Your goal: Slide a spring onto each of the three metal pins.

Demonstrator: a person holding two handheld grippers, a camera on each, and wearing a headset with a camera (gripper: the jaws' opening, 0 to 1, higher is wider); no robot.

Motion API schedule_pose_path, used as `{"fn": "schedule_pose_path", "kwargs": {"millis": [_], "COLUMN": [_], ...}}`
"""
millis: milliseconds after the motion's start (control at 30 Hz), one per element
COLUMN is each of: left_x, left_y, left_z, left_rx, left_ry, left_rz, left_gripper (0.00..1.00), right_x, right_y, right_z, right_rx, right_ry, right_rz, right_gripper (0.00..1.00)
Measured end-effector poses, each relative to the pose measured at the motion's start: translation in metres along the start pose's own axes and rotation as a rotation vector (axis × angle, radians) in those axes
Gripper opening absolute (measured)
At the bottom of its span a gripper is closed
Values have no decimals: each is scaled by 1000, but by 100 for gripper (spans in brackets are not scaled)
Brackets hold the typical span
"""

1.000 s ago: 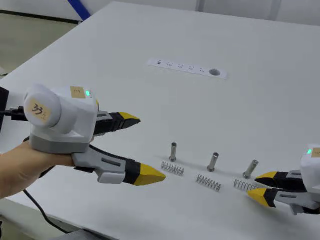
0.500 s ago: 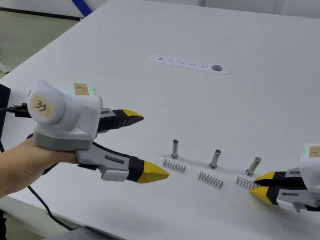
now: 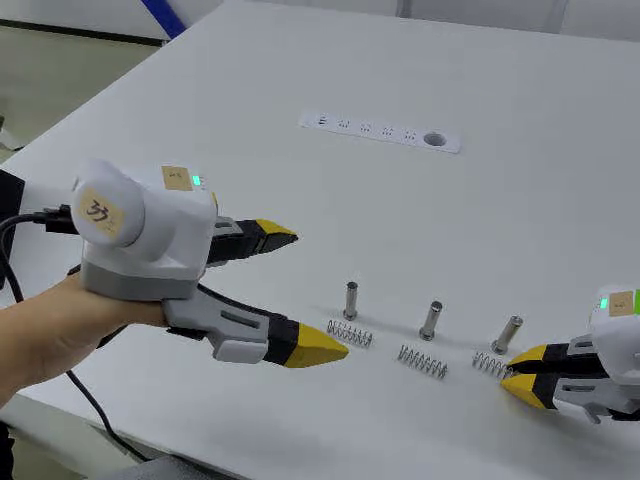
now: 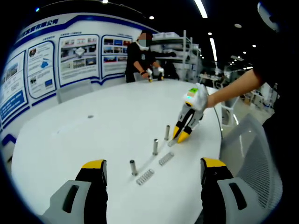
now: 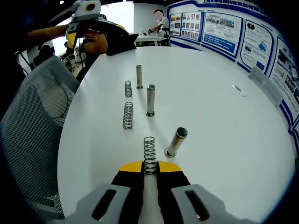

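The right claw (image 3: 508, 372) is pinched onto one end of the rightmost spring (image 3: 489, 365), which is laid on the counter (image 3: 300, 80) beside its pin (image 3: 508, 333). The left claw (image 3: 318, 295) is held wide open and empty.

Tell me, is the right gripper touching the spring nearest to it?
Touching. The right gripper view shows the right gripper pinched shut on the near end of the spring.

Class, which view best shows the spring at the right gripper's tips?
The right gripper view: the spring lies ahead, coils distinct, near end held by the right gripper. The head view shows it small; the left gripper view, a distant speck.
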State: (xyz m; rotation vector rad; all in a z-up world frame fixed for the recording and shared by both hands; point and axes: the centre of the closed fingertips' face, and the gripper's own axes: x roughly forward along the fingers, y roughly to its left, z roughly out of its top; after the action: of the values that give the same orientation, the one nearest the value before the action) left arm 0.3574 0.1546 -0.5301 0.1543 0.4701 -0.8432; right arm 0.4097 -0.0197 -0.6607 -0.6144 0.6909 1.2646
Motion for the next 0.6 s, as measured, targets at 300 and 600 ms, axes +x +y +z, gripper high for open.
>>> {"fn": "schedule_pose_path", "kwargs": {"millis": [300, 600], "left_x": [2, 10], "left_y": [-5, -20], "left_z": [2, 9], "left_rx": [4, 0], "left_ry": [-6, -25], "left_rz": [-4, -42], "left_gripper": [84, 78], "right_x": [-19, -43], "right_y": [5, 13], "right_z": [10, 41], "right_rx": [-33, -115], "right_ry": [-3, -24], "right_rz": [-1, 7], "right_gripper": [11, 11]}}
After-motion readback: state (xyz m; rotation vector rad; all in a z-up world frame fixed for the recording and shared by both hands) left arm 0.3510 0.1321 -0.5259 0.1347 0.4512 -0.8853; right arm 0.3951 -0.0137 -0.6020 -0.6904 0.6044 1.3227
